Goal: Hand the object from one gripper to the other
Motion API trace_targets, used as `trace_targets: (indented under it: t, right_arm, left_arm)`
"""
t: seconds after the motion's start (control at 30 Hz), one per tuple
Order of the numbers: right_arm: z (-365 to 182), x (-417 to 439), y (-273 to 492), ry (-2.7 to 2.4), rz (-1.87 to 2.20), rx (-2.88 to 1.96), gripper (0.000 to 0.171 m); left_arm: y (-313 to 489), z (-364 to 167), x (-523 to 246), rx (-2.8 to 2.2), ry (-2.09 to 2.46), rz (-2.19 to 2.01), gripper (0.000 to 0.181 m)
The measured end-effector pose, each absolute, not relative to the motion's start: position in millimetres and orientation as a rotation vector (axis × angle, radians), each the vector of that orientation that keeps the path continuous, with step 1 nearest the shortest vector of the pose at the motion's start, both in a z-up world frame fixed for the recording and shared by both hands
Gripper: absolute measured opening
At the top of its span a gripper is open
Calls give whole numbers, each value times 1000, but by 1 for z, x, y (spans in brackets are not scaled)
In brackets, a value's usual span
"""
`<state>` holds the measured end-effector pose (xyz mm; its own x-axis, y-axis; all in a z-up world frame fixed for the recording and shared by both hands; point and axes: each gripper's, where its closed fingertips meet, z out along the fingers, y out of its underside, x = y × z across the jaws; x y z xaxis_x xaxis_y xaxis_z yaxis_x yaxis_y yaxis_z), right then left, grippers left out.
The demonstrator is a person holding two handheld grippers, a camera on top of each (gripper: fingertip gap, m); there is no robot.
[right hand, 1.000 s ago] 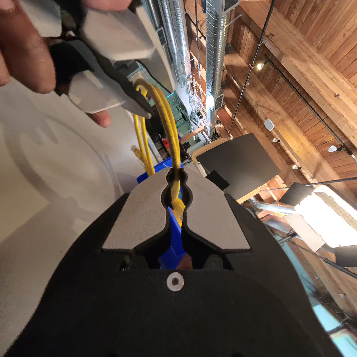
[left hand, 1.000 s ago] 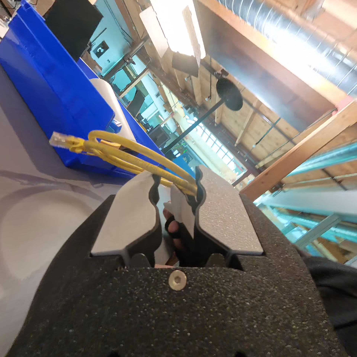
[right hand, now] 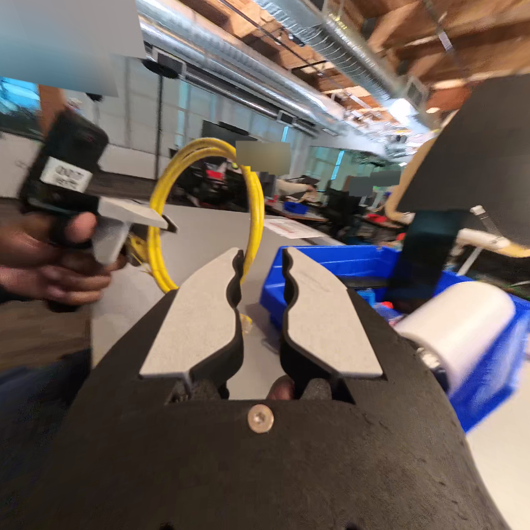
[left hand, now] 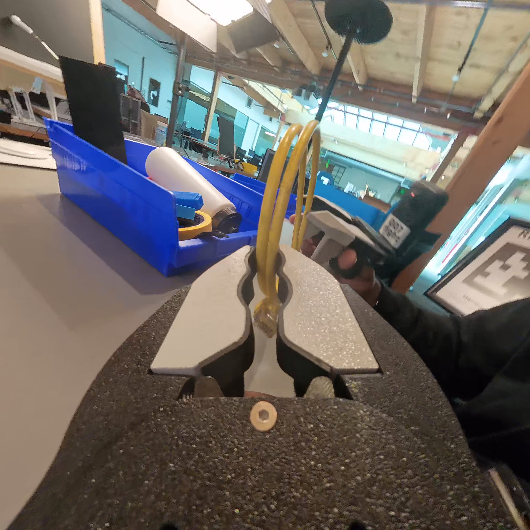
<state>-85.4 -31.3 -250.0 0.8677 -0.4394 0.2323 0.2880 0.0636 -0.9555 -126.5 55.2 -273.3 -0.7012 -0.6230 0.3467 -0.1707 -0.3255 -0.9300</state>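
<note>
A looped yellow network cable stands up between the fingers of my left gripper, which is shut on it. One clear plug hangs down in the gap behind the fingertips. My right gripper is open and empty. In the right wrist view the cable loop stands just beyond its left finger, and I cannot tell whether they touch. The left gripper grips the loop's far side there. In the left wrist view the right gripper sits to the right, behind the cable.
A blue bin stands on the grey table to the left front, holding a white bottle, a yellow tape roll and blue blocks. A black panel stands behind it. A framed marker board is at the right. The right tips stand about 35 cm off the black panel. It is also in sight in the right wrist view.
The right gripper has opened and let go of the cable and drawn back. The left gripper has shut on the cable. Both views have swung down from the ceiling to level.
</note>
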Motion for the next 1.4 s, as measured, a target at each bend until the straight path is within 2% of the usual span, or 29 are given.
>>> trace_targets:
  t: [0.2,0.43,0.47,0.53,0.57,0.63,0.83,1.0,1.1,1.27,1.4]
  right_arm:
    - [-258,-112,-15,-152,-958,-1429,41]
    - [-313,-115,15,-515,-1402,-1629,51]
    - [-316,-111,15,-530,-1468,-1637,46]
    - [-310,-106,11,-508,-1560,-1606,21]
    - [-310,-107,11,-498,-1532,-1607,14]
    - [-306,-108,10,-465,-1473,-1599,14]
    - [-300,-118,10,-456,-1333,-1569,12]
    - [-290,-127,6,-393,-1098,-1537,10]
    - [-283,-140,5,-393,-937,-1493,10]
    - [-273,-152,1,-384,-803,-1436,10]
    - [-262,-174,-4,-416,-635,-1348,10]
  left_arm:
    - [65,-273,-118,-1142,1484,-2126,13]
    - [46,-264,-123,-1142,1464,-2177,13]
    - [42,-262,-125,-1134,1467,-2199,12]
    - [35,-258,-130,-1105,1480,-2256,9]
    - [34,-255,-132,-1086,1477,-2284,8]
    - [33,-251,-136,-1040,1480,-2314,10]
    - [49,-236,-145,-866,1443,-2305,38]
    - [95,-226,-153,-763,1332,-2307,38]
    - [107,-240,-140,-889,1359,-2188,38]
    - [84,-294,-116,-1093,1678,-1809,46]
    - [63,-296,-113,-1191,1677,-1885,51]
